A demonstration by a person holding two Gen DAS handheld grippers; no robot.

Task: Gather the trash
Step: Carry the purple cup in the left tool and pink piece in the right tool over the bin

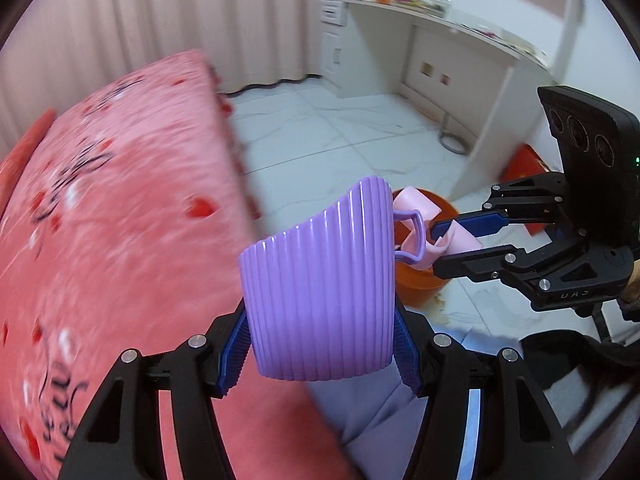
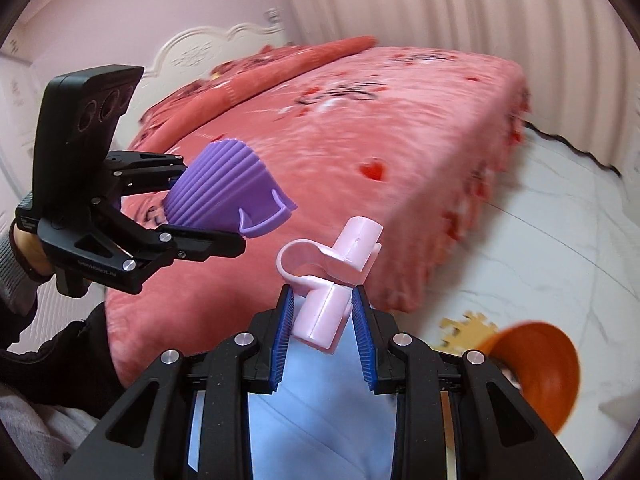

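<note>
Beside the bed, over tile, the left gripper clamped a ribbed purple cup by its walls; the right gripper pinched a pink clip. Both looked light, stiff, slick plastic, best squeezed across flat sides above the orange bin.

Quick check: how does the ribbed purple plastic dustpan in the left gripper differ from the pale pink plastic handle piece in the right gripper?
The ribbed purple plastic dustpan is broad and grooved; the pale pink plastic handle piece is slim and smooth. The dustpan fills the left gripper, jaws spread wide; the handle piece sits in the right gripper, jaws much narrower. The dustpan has a small loop at its edge; the handle piece ends in an open ring clip. Both are plastic, gripped, off the pink bed.
</note>
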